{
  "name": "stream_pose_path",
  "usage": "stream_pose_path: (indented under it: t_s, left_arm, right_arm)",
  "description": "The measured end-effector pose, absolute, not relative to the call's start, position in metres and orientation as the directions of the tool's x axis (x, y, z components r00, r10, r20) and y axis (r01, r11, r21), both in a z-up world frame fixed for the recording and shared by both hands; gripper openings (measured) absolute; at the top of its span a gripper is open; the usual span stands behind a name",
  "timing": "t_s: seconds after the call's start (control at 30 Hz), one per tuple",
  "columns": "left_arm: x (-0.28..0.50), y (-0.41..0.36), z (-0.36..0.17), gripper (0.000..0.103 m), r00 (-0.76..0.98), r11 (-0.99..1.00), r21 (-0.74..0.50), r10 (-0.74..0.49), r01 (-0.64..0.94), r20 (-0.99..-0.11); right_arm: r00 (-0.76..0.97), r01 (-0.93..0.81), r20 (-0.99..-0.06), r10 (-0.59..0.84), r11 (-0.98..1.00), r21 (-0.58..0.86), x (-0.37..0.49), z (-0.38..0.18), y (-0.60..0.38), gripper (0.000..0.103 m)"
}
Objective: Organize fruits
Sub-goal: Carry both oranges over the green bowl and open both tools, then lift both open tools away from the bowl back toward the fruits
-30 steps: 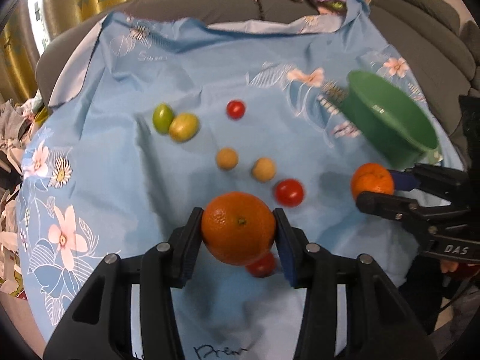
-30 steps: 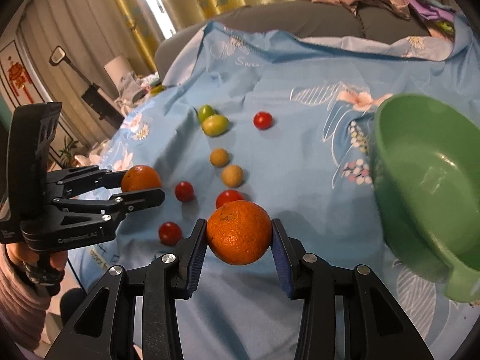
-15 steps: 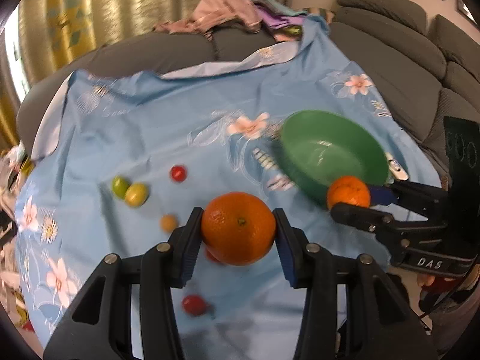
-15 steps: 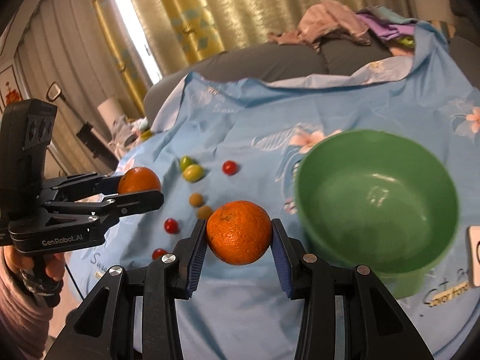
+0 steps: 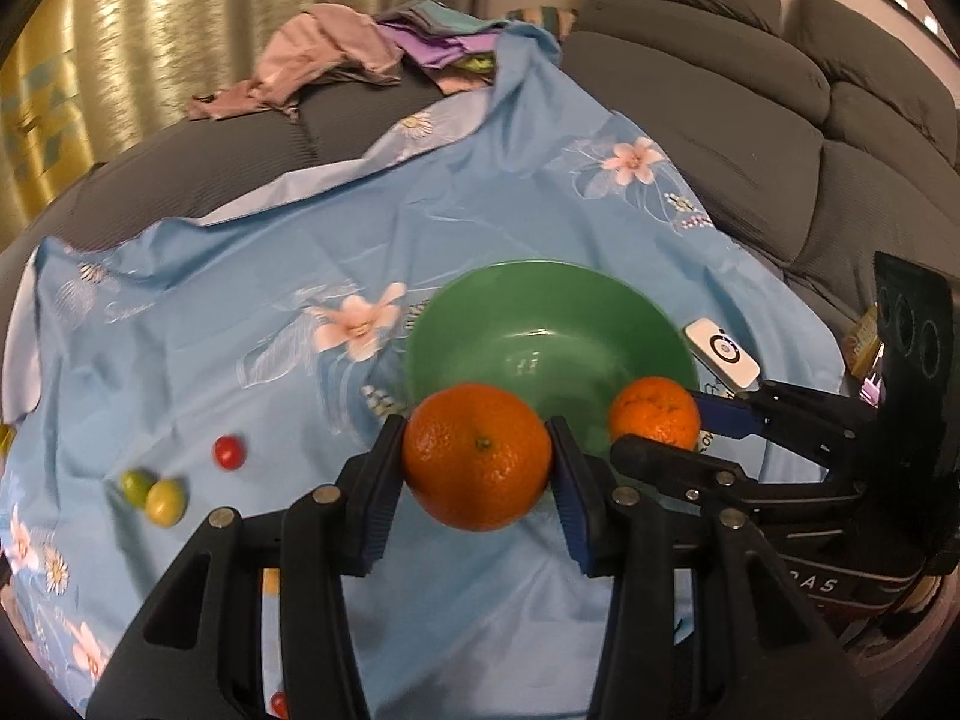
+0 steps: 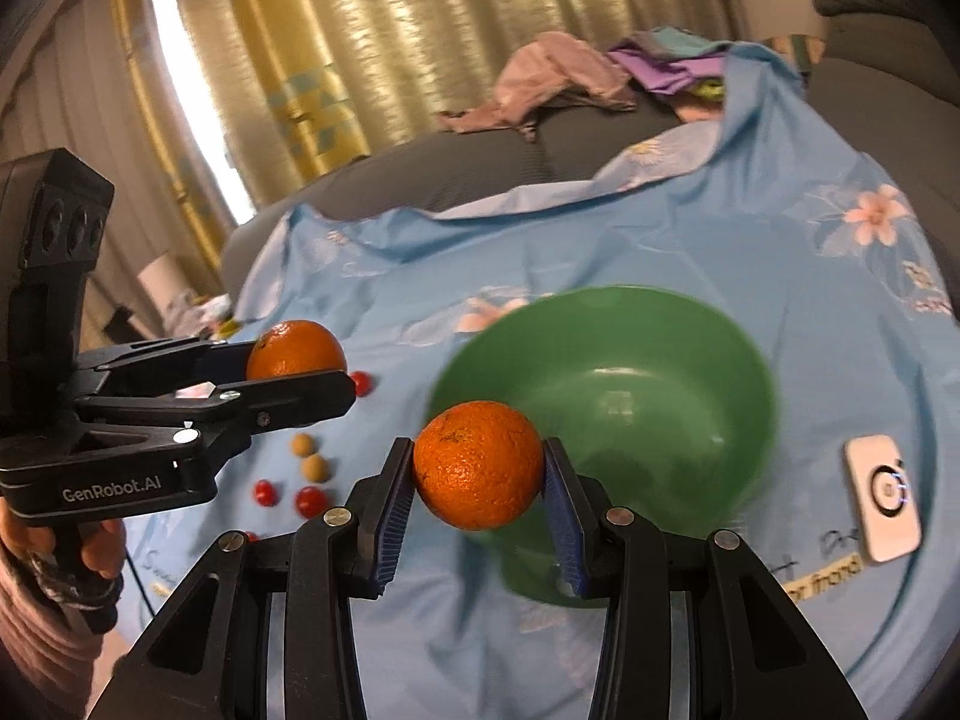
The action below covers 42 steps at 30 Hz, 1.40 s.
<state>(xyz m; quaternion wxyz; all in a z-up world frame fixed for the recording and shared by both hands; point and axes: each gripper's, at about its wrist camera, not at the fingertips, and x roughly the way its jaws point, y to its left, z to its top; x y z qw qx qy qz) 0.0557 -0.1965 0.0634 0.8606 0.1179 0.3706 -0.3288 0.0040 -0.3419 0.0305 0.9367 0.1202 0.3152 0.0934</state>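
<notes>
Two oranges are in the air and none in the bowl; the left gripper [image 5: 477,468] is clenched on the larger orange [image 5: 477,465], its blue pads pressed to either side, and the right gripper [image 6: 479,468] is likewise grasping its own orange [image 6: 478,464]; in the left wrist view that second orange [image 5: 654,412] hangs over the near right edge of the green bowl [image 5: 480,324], while the larger one sits in front of the bowl's near rim, though whether it is truly above the opening I cannot tell. The bowl rests on a blue flowered cloth [image 5: 240,276] spread over a grey sofa [image 5: 750,120], and its inside shows no fruit at all, so I judge the sorting to be barely begun: nothing is delivered yet, and these two oranges look to be the first drops. Left behind on the cloth are two green-yellow fruits [image 5: 153,495] touching each other, a red tomato [image 5: 229,452] near them, and, in the right wrist view, two small tan fruits [image 6: 309,459] with two more red tomatoes [image 6: 288,495] just beside them, well apart from the bowl; all of these remain to be gathered. A white card [image 6: 882,498] lies beside the bowl, to its right.
</notes>
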Motion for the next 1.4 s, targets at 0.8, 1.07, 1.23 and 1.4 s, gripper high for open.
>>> stream_pose_path:
  t_s: [0.8,1.07,1.23,1.4]
  left_arm:
    - [0.080,-0.254,0.017,0.047,0.455,0.720,0.045,-0.388,0.693,-0.801]
    - [0.081,-0.246,0.025,0.070,0.499,0.745,0.063,-0.379,0.664,-0.779]
    - [0.079,-0.227,0.030,0.085,0.508,0.775,0.036,-0.378,0.631,-0.774]
    - [0.072,-0.191,0.031,0.091,0.496,0.820,-0.048,-0.390,0.570,-0.776]
  right_arm:
    - [0.751,0.043,-0.652,0.104,0.978,0.205,0.018,0.003,-0.372,0.044]
    - [0.753,0.064,-0.654,0.068,0.982,0.175,0.016,0.008,-0.370,0.044]
    - [0.757,0.089,-0.652,0.044,0.982,0.169,0.011,0.013,-0.371,0.050]
    - [0.767,0.074,-0.638,0.067,0.979,0.192,0.004,0.018,-0.366,0.050]
